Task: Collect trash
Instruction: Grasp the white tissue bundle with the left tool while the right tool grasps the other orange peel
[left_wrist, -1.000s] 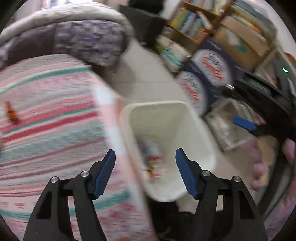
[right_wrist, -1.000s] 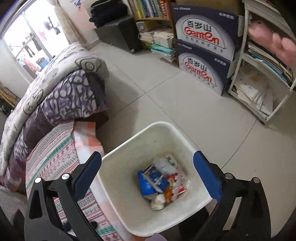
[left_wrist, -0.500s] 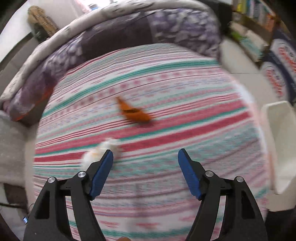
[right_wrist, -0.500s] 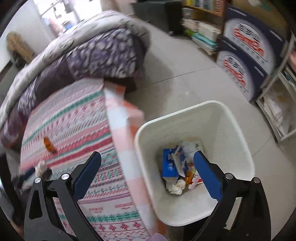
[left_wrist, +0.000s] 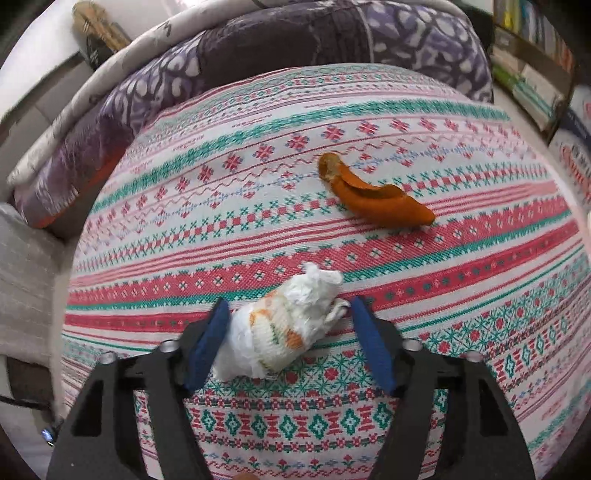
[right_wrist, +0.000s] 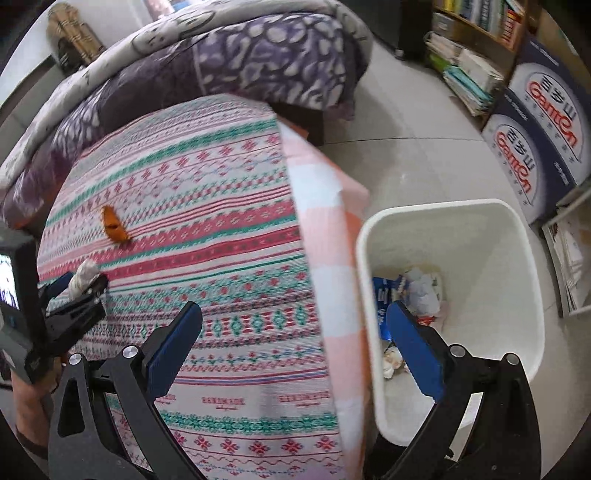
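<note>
Bracketing the crumpled tissue (left_wrist: 286, 325) on the table, you held the left gripper (left_wrist: 286, 341) with its jaws apart on either side of the wad, not yet clamped.

You kept the right gripper (right_wrist: 295, 343) empty, jaws spread wide, above the table edge beside the white bin (right_wrist: 517, 236). Closing too high could have pinched only loose folds and dropped the wad; closing too low could have snagged the woven tablecloth (left_wrist: 480, 258). An orange peel (left_wrist: 373, 197) lay farther back. Purple bedding (right_wrist: 258, 55), tiled floor (right_wrist: 406, 166) and Ganten boxes (right_wrist: 535, 122) surrounded you.
</note>
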